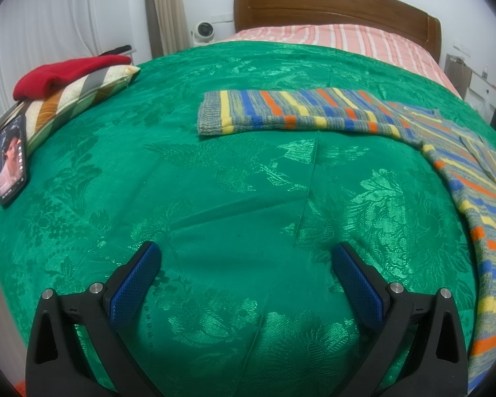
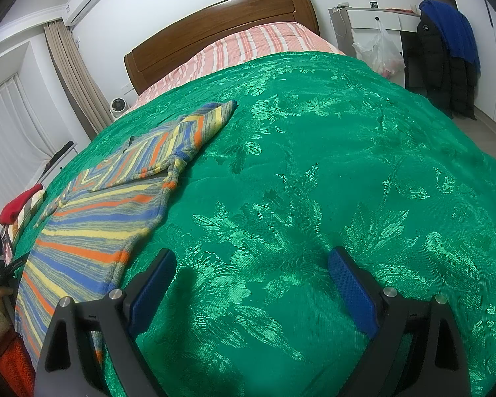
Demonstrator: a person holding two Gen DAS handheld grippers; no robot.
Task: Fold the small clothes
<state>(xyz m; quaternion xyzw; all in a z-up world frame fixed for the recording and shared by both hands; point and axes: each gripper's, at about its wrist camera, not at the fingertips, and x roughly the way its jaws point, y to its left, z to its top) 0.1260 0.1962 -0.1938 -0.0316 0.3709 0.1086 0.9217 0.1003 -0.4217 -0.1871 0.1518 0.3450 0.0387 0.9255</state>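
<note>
A striped knit sweater (image 1: pixel 314 112) in blue, yellow, orange and grey lies flat on the green bedspread (image 1: pixel 214 182). In the left wrist view one sleeve stretches across the middle, and the body runs down the right edge. My left gripper (image 1: pixel 246 258) hovers open over bare bedspread, well short of the sleeve. In the right wrist view the sweater (image 2: pixel 115 198) lies to the left, its other sleeve folded in across the body. My right gripper (image 2: pixel 251 264) is open over the bedspread (image 2: pixel 314 165), its left finger just beside the sweater's hem.
A red garment (image 1: pixel 66 72) sits on a striped pillow (image 1: pixel 82 99) at the bed's left edge, with a lit phone (image 1: pixel 13 158) beside it. A wooden headboard (image 1: pixel 330 6) and pink striped sheet (image 1: pixel 330 36) lie beyond. Dark jackets (image 2: pixel 446 53) hang at the right.
</note>
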